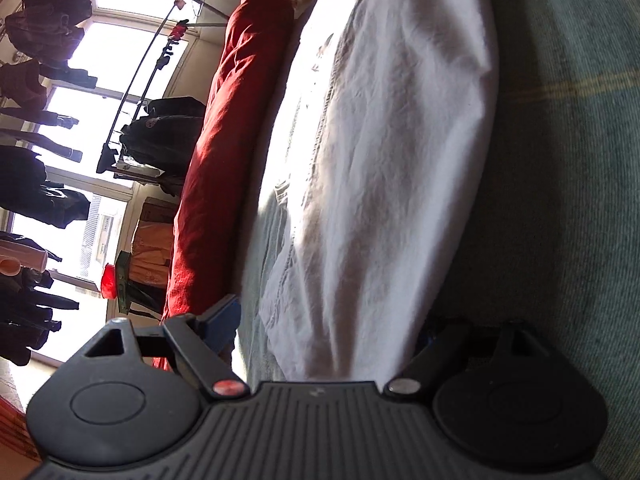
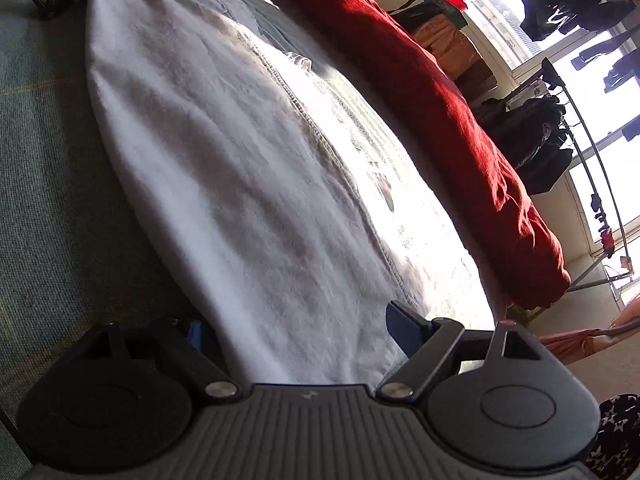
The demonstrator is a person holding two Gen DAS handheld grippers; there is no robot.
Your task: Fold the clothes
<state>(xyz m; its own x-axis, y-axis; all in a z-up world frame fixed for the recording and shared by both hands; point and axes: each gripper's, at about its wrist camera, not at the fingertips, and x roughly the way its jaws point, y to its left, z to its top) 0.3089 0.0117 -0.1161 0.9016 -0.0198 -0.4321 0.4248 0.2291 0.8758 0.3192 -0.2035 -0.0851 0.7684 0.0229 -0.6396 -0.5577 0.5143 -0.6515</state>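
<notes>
A white garment (image 1: 384, 168) lies stretched along a green bed cover (image 1: 560, 160), with a rolled red blanket (image 1: 224, 140) just beside it on the window side. The left gripper (image 1: 324, 336) and right gripper (image 2: 304, 332) each sit at 1 end, fingers spread wide around the cloth. Dark clothes (image 2: 568, 4) hang on a drying rack (image 1: 136, 88) by the bright window.
</notes>
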